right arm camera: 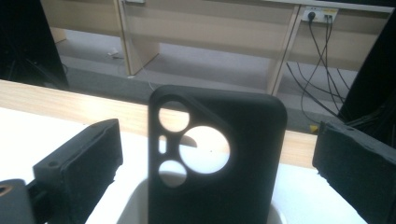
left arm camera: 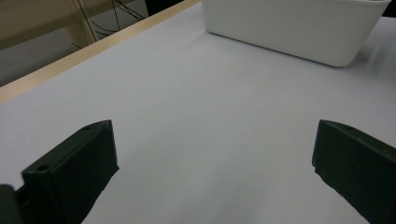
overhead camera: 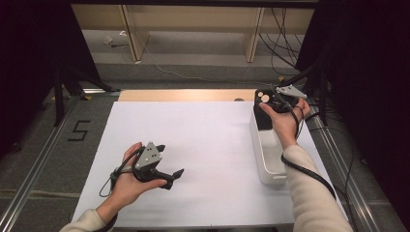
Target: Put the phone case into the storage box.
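Observation:
A black phone case with round camera cut-outs stands upright at the far end of a white bin. My right gripper is open, one jaw on each side of the case with a gap on both sides. From above, the case rises out of the bin just ahead of my right gripper. My left gripper is open low over the white table sheet, with nothing between its jaws. In the left gripper view, that gripper faces the bin across bare sheet.
A wooden table edge runs along the far side of the sheet. Beyond it are pale wooden furniture legs and loose cables on the floor. Metal rails flank the table, and a "5" is marked at the left.

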A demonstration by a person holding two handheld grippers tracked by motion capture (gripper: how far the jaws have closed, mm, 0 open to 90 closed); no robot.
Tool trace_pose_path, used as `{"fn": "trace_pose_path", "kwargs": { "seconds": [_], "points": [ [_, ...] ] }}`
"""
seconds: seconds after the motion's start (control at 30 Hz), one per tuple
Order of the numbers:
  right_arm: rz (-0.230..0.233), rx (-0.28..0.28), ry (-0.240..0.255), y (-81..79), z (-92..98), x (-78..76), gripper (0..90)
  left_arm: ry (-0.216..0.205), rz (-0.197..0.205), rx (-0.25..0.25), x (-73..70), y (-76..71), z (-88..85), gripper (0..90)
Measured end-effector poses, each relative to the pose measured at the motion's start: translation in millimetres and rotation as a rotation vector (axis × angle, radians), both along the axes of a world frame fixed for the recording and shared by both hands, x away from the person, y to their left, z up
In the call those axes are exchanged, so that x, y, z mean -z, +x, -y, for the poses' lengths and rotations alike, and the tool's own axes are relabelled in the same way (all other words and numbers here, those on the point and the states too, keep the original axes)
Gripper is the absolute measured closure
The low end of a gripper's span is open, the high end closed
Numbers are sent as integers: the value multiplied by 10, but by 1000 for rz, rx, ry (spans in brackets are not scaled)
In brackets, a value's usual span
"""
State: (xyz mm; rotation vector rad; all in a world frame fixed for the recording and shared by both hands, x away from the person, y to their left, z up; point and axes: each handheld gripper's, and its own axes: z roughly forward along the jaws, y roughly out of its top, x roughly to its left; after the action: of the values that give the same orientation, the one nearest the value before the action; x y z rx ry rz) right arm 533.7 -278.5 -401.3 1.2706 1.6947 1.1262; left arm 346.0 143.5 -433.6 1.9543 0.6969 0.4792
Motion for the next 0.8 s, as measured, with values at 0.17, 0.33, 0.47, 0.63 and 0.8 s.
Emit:
{"fn": "trace_pose_path", "kwargs": {
  "seconds": [0.17,0.33,0.47,0.63,0.8],
  "points": [
    [2,-9,14,-62,4,-26,43,-2,2,-1,-4,-2,0,0],
    [8,-18,12,-128,14,-45,63,-1,1,-1,-3,-2,1,0],
    [3,-25,12,-167,30,-44,96,-1,1,-2,-3,0,0,0],
    [-2,-30,12,-217,39,-26,128,-1,-1,-5,-1,0,0,0],
    [1,-37,12,-279,38,-25,141,-3,-2,-7,0,1,1,0]
  ]
}}
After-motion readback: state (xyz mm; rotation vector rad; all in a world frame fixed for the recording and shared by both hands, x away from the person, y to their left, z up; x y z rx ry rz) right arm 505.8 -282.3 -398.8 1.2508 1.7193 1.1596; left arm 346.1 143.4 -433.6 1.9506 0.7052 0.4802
